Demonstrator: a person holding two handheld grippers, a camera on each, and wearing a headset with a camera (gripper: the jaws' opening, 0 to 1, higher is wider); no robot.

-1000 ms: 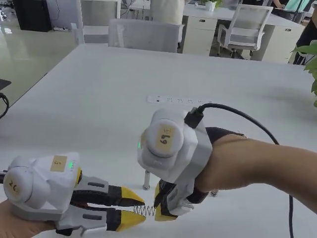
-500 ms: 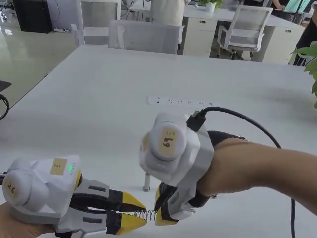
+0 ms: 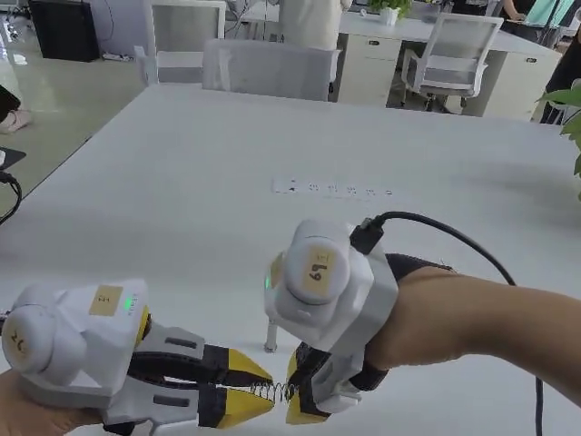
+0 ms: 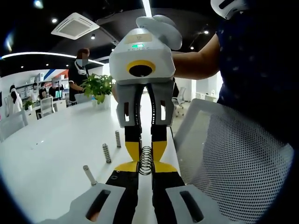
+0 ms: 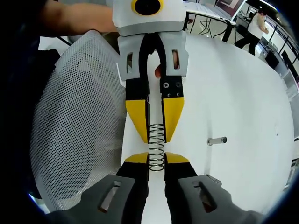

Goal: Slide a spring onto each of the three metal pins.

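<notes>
A white office table (image 3: 182, 173), with chairs (image 3: 263, 68) beyond it. At the lower centre of the head view, the left gripper (image 3: 260, 389) and right gripper (image 3: 300, 398) meet tip to tip. Each pinches one end of a spring (image 3: 274, 391). Just beyond stands a bare pin (image 3: 270, 334). It would probably work best for one gripper to let go while the other holds the coil upright over the pin's tip.

The left gripper (image 3: 270, 392), at 7 o'clock in the head view, is showing a rounded white shell, a tan sticker (image 3: 107, 300) with a handwritten mark, a green light (image 3: 129, 304), black arms and yellow-tipped jaws. The right gripper (image 3: 296, 396), at 6 o'clock, is showing the same white shell and yellow tips, plus a numbered label (image 3: 318, 270) and a black cable (image 3: 454, 238) trailing toward 4 o'clock. The person is wearing a black band (image 3: 413, 265) at the wrist and a navy top (image 4: 252, 70).
</notes>
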